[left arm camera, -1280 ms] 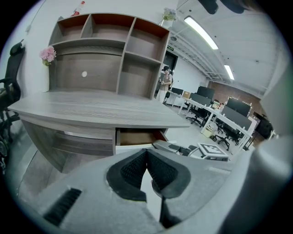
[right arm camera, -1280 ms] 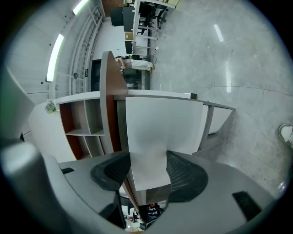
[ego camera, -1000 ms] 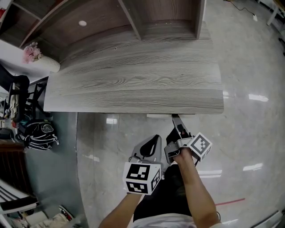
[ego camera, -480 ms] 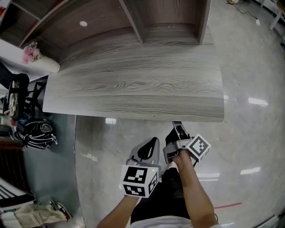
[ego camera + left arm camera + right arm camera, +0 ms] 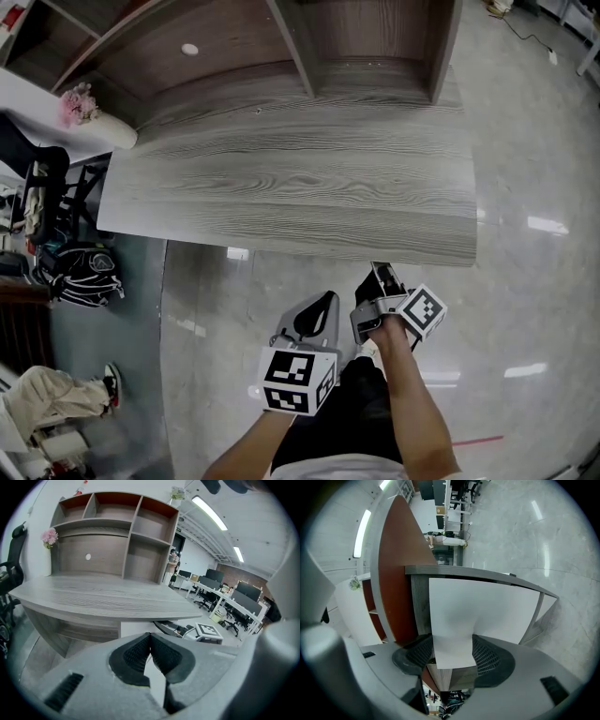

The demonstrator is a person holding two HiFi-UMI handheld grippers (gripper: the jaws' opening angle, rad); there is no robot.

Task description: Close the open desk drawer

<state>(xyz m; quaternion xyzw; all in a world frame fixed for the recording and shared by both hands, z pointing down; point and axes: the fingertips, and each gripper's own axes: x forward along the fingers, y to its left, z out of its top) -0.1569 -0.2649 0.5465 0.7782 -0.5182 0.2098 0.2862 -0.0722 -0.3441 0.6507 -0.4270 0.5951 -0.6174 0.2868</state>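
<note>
The grey wood desk (image 5: 300,197) fills the upper head view. Its white drawer front (image 5: 483,611) fills the right gripper view and reaches down between the spread pads of my right gripper (image 5: 452,651), which is open and right up against it. From above, my right gripper (image 5: 382,274) points at the desk's front edge, where the drawer is hidden under the top. My left gripper (image 5: 323,300) hangs lower left of it over the floor, shut and empty. Its own view (image 5: 150,637) shows the pads touching, the drawer front (image 5: 136,629) under the top, and the right gripper's marker cube (image 5: 208,631).
A shelf hutch (image 5: 309,37) stands on the back of the desk. Pink flowers (image 5: 80,103) sit at its left end. A black bag (image 5: 84,272) and a person's legs (image 5: 56,394) are on the floor to the left. Office desks and chairs (image 5: 220,602) lie to the right.
The white strip of drawer seen below the desk's front edge one second ago no longer shows from above. Both grippers stayed near the edge. A person's legs came in at lower left.
</note>
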